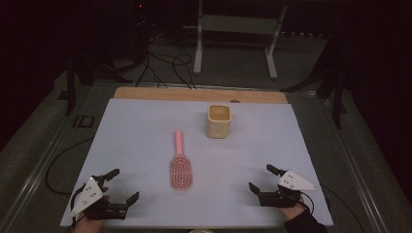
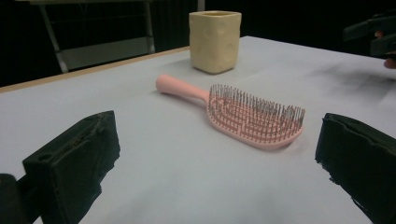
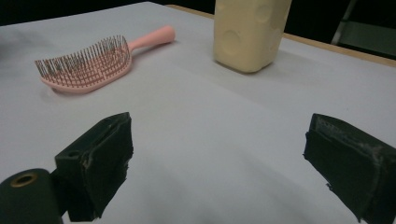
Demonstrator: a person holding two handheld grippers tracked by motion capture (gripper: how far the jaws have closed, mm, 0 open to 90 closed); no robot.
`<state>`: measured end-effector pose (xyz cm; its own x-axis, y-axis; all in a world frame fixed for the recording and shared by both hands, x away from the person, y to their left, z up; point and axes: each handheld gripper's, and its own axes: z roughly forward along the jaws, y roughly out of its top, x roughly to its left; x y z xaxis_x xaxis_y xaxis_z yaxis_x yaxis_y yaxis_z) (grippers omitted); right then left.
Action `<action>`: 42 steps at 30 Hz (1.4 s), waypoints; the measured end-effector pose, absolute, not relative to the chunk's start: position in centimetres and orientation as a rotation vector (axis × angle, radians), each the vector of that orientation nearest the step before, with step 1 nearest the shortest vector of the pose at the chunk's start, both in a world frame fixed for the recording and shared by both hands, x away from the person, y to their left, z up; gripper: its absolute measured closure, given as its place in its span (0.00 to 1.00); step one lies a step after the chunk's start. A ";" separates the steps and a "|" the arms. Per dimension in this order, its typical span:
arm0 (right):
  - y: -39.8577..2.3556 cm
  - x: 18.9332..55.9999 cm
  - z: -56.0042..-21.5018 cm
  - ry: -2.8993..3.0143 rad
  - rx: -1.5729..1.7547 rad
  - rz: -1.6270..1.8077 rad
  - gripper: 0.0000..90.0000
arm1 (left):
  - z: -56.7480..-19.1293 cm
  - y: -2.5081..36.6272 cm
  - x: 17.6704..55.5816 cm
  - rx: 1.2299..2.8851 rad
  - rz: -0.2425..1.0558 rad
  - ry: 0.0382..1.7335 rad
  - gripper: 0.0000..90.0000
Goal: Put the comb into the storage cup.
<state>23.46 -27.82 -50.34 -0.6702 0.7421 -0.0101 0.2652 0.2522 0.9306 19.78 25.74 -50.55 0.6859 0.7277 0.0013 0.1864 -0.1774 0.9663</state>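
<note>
On your white table a cream cup stands upright; its contents can't be made out. The pink hairbrush lies just outside it, bristles up. Your left gripper and right gripper both gape, nothing between them.

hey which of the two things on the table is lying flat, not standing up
The pink hairbrush, lying bristles up with its handle pointing toward the far edge. The cream cup behind it stands upright, mouth open.

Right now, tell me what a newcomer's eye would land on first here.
The pink plastic bristle hairbrush lies bristles-up at the middle of the pale grey table. Behind it, to the right, stands a cream dimpled square cup. Open left tongs and right tongs wait at the near corners.
</note>
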 end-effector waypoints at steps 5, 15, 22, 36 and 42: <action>-27.8 23.4 -50.1 2.065 0.908 1.420 0.09 | -50.5 25.5 20.0 1.723 0.552 0.739 0.01; -27.8 23.2 -50.0 2.050 0.916 1.425 0.09 | -49.3 24.6 20.6 1.740 0.503 0.701 0.01; -27.7 23.2 -50.0 2.046 0.911 1.419 0.09 | -48.3 24.2 21.4 1.770 0.471 0.689 0.01; -27.8 23.0 -49.9 2.042 0.918 1.429 0.09 | -46.4 24.2 23.1 1.777 0.480 0.692 0.01; -27.8 23.0 -49.9 2.045 0.920 1.424 0.09 | -45.7 23.7 24.0 1.796 0.455 0.690 0.01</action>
<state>23.02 -27.79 -49.90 -0.6583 0.7527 -0.0096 0.2522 0.2325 0.9393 24.03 23.73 -45.65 0.7562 0.6538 -0.0286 0.2307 -0.2254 0.9466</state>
